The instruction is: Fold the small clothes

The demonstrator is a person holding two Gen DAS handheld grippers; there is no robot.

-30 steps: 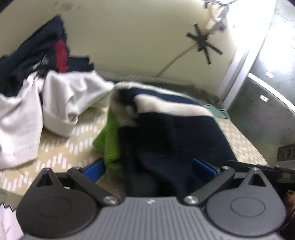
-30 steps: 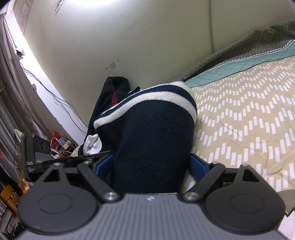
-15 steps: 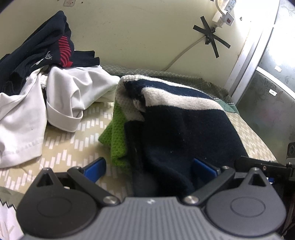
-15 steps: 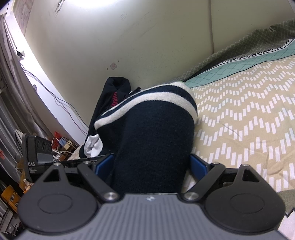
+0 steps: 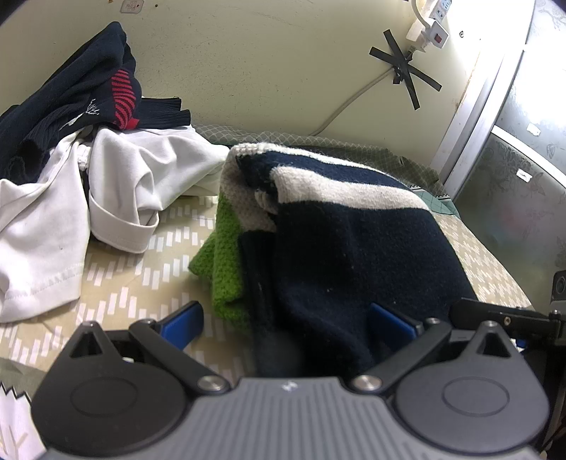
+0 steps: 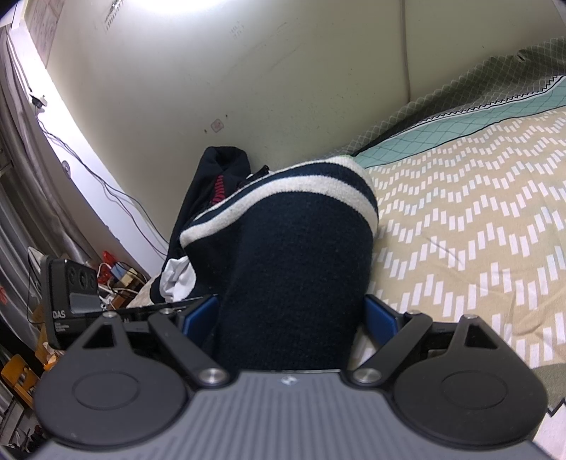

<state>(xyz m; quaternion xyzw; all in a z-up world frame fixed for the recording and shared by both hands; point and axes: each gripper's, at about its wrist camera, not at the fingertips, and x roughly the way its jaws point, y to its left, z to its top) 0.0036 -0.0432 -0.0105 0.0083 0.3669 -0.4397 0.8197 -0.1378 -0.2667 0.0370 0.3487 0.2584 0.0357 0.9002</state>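
A folded navy sweater [image 5: 353, 247] with white stripes and a green part lies on the patterned bedsheet [image 5: 134, 283]. My left gripper [image 5: 286, 322] has its jaws wide apart with the sweater's near edge lying between them. In the right wrist view the same navy sweater [image 6: 297, 269] fills the gap between my right gripper's [image 6: 290, 318] blue pads, which are spread wide on either side of it. Whether either gripper presses the cloth is hidden by the sweater.
A pile of white clothes [image 5: 106, 198] and a navy garment with red stripes [image 5: 78, 92] lie at the left against the wall. A taped cable and power strip [image 5: 428, 24] hang on the wall. The bedsheet [image 6: 477, 219] stretches to the right.
The left gripper has steadied after a blurred move; the view has tilted slightly and the sweater sits a little lower in it. The right gripper has barely moved.
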